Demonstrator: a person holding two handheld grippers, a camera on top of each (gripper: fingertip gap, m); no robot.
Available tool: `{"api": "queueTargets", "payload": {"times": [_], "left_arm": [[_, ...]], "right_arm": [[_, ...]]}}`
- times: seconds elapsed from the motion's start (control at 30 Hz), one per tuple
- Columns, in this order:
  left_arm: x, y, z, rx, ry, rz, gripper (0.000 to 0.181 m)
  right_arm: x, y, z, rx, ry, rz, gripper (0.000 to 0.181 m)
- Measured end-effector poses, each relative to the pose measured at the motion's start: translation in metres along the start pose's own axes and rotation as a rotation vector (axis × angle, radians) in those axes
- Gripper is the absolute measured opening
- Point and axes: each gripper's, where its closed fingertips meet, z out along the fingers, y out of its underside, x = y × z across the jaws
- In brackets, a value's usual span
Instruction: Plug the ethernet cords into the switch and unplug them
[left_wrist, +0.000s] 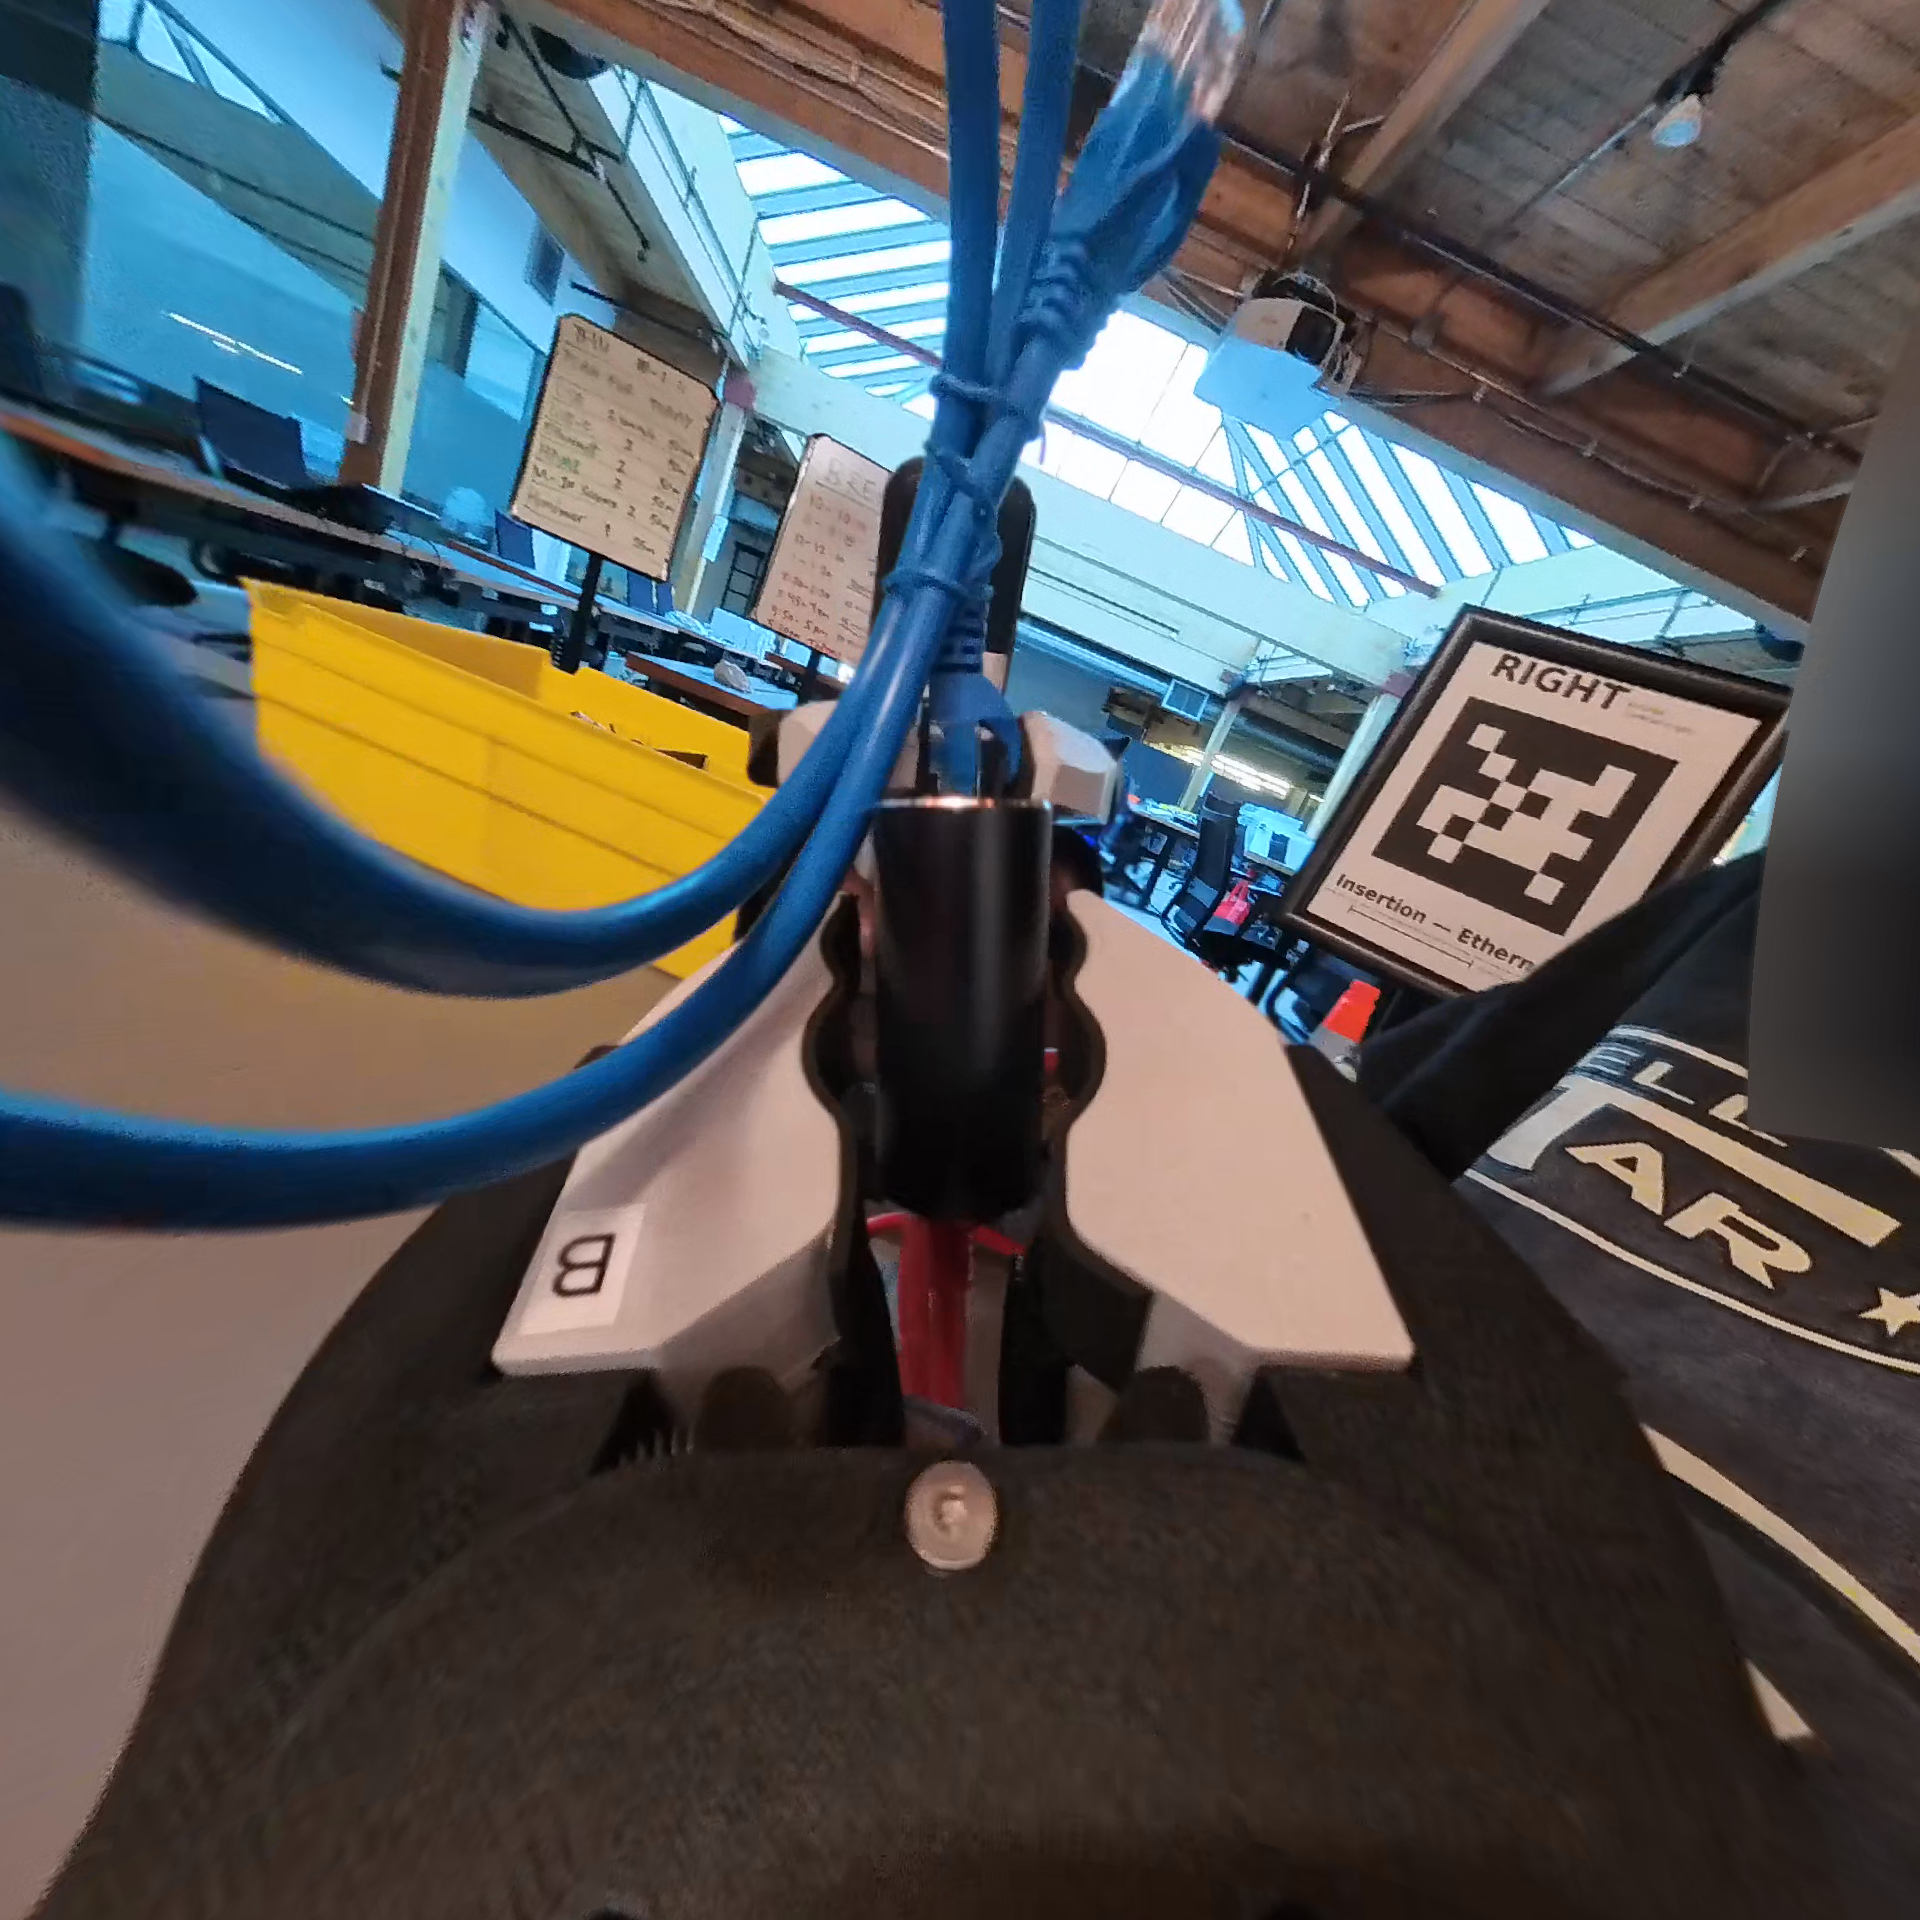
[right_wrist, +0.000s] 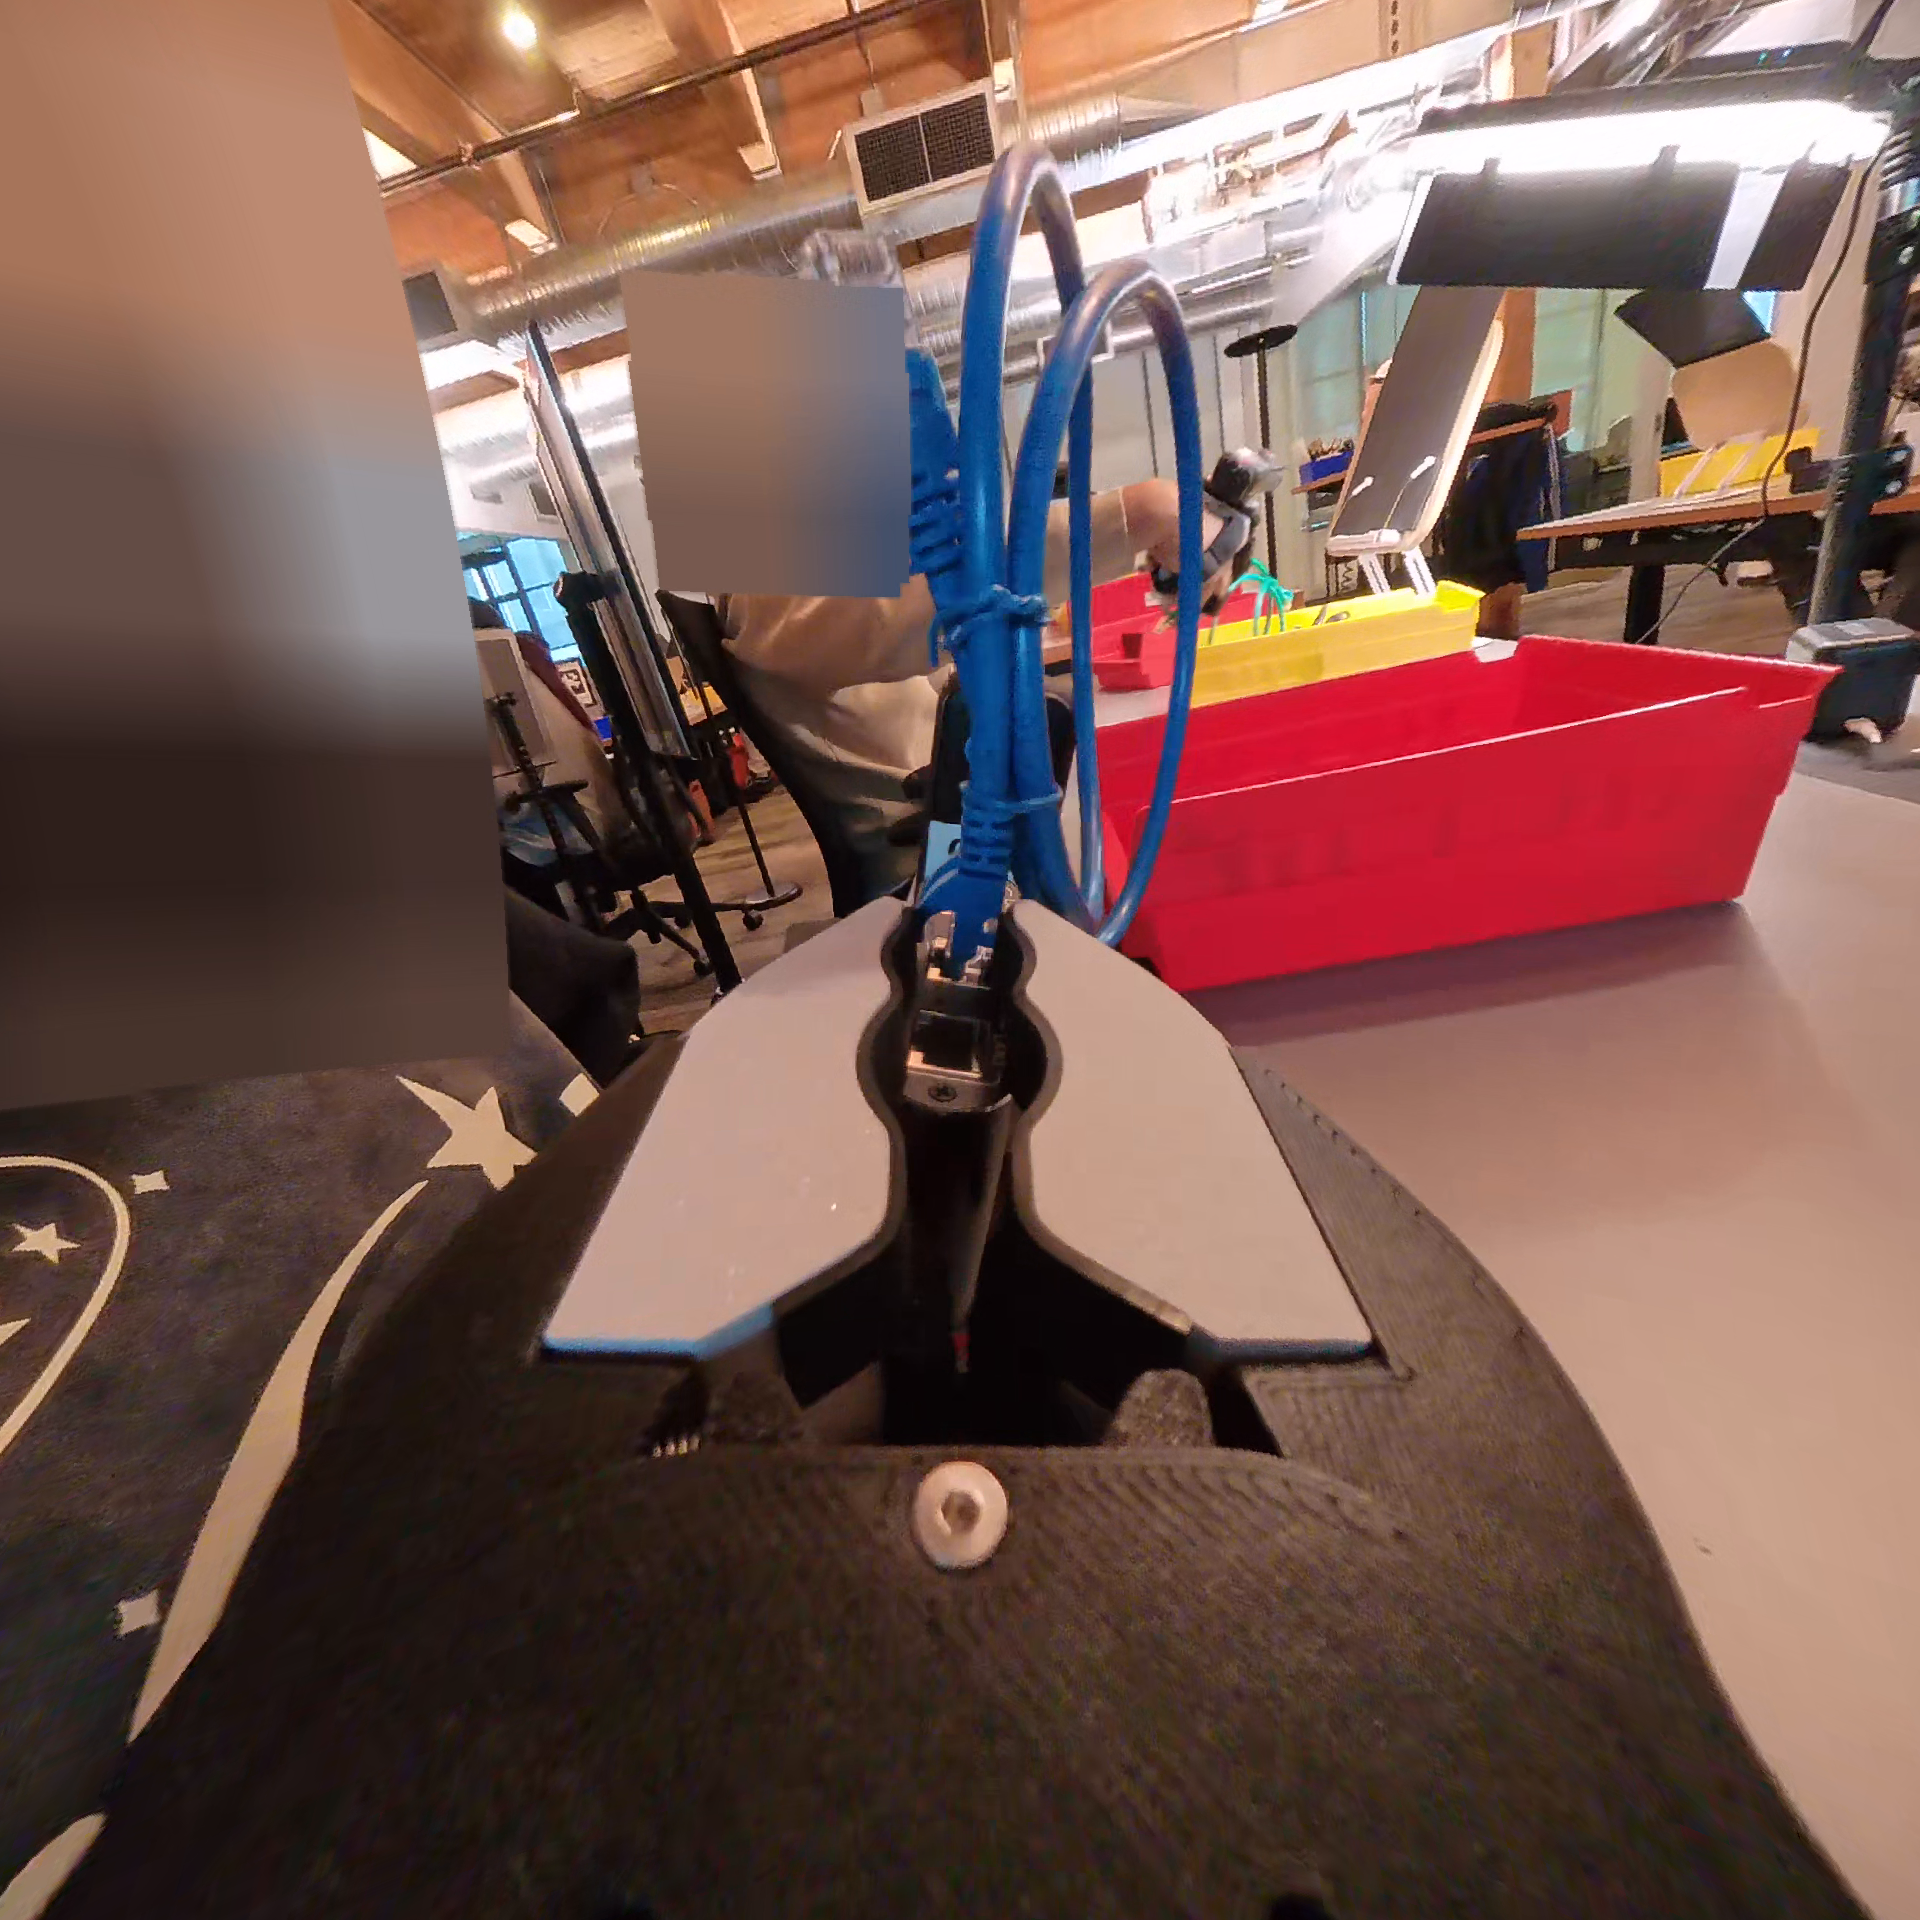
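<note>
Right wrist view: red bin behind switch, pinched by right gripper. Blue ethernet cord plugged in; adjacent port vacant. Left gripper clamped on switch. Free plug overhead; unplugging remaining.

Grey table top, smooth and matte, filling the lower right of the right wrist view. Red bin set directly on it at two o'clock. In the left wrist view, pale table at eight o'clock, with yellow bin at ten o'clock.
</note>
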Motion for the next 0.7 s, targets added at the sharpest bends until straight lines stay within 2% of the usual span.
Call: {"api": "queueTargets", "payload": {"times": [0.13,0.3,0.7], "left_arm": [[0.0,0.006,0.0,-0.05,-0.013,0.045,0.027],[-0.006,0.015,0.0,-0.114,-0.048,0.037,0.028],[-0.009,0.024,0.0,-0.183,-0.078,0.059,0.027]], "right_arm": [[-0.001,0.004,0.003,-0.008,-0.007,-0.004,0.013],[0.001,0.005,-0.007,-0.041,-0.025,0.035,0.021],[0.005,0.011,-0.016,-0.149,0.016,-0.038,0.014]]}}
